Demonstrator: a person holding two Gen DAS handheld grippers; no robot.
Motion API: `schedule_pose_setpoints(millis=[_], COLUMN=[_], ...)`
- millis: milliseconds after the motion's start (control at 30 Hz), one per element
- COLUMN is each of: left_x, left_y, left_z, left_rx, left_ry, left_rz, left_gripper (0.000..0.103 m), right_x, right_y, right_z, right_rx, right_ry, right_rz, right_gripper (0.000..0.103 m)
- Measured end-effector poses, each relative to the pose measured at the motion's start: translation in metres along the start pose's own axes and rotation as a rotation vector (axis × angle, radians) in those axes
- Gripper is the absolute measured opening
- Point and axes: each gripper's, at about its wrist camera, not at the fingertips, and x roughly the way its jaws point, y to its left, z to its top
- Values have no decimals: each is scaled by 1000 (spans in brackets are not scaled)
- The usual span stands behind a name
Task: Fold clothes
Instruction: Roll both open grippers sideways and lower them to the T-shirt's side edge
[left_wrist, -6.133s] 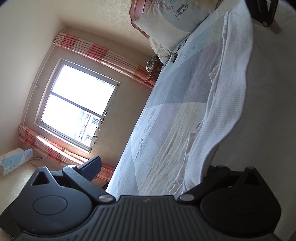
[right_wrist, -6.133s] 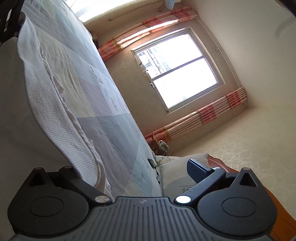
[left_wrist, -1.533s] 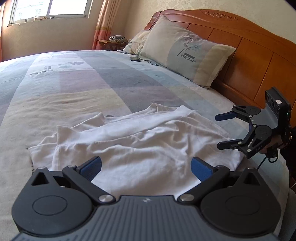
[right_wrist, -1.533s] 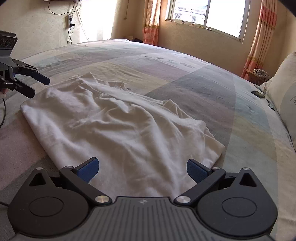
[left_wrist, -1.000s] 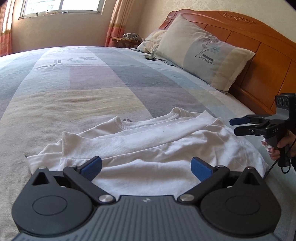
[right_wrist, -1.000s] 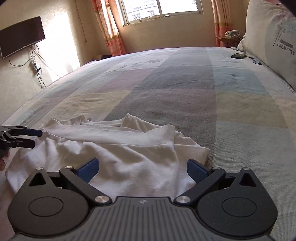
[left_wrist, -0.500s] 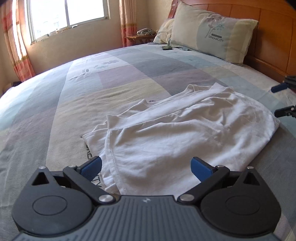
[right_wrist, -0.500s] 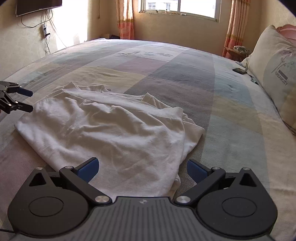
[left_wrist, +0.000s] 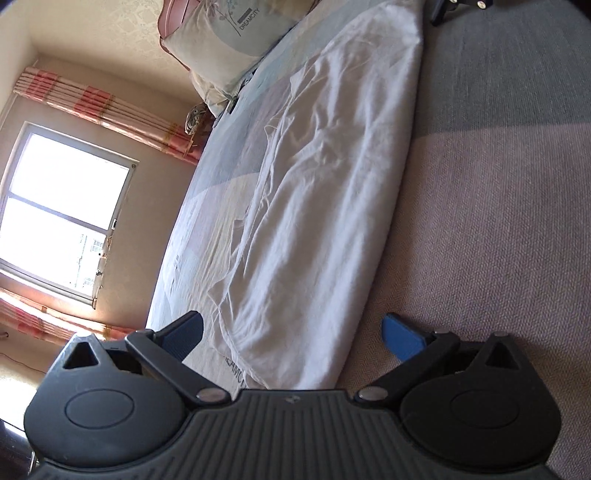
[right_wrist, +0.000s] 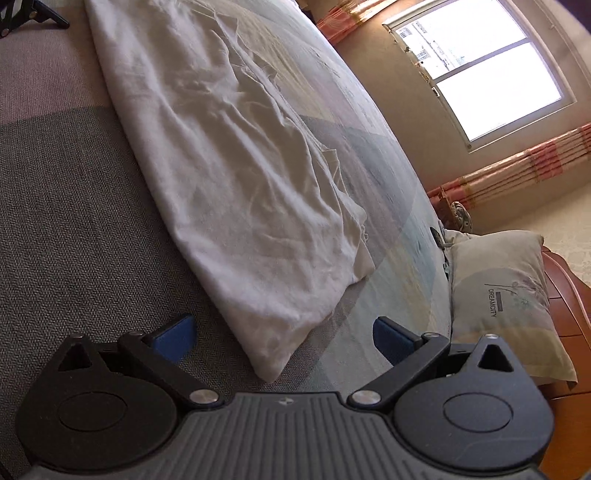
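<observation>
Now the white garment (left_wrist: 325, 192) lies wrinkled and lengthwise on the patchwork bedspread (left_wrist: 498, 206), near the bed's edge. Rolled sideways, the left gripper (left_wrist: 291, 332) gapes wide, straddling one end untouched. At the opposite end the right gripper (right_wrist: 282, 334) is likewise released around the corner.

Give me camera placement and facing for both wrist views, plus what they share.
Left wrist: on the left gripper, rolled sideways, low over the bed, looking along the white shirt toward the pillow and window; own open fingers frame one shirt end.
Right wrist: on the right gripper, rolled sideways, at the opposite shirt end; own open fingers show.
Shared: shirt, bed, pillow, window; each appears to catch the other gripper at the far end.
</observation>
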Motion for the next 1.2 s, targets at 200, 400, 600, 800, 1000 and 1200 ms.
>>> schedule_pose_setpoints(millis=[200,400,600,800,1000,1200], left_x=[16,26,41,48,49,61], left_y=[-3,-14,0,0,-21,-5], left_z=[40,67,41,25,58,43], left_rx=[53,76,83,105,196,127], left_ry=[-79,-153,-24,41,-37,-15], left_rz=[5,-24,43,107,170,116], left_gripper=[102,102,103,102,101,102], right_x=[14,16,28,28,36,40], right_y=[13,24,11,-7,23,10], right_z=[24,60,45,24,53,48], right_rx=[-54,-56,-29,-22,-245,-154], right_ry=[-81,-215,-169,-101,-138,-143], right_rz=[-30,-3,-6,8,-126,-94], right_gripper=[103,103,103,103,103,103])
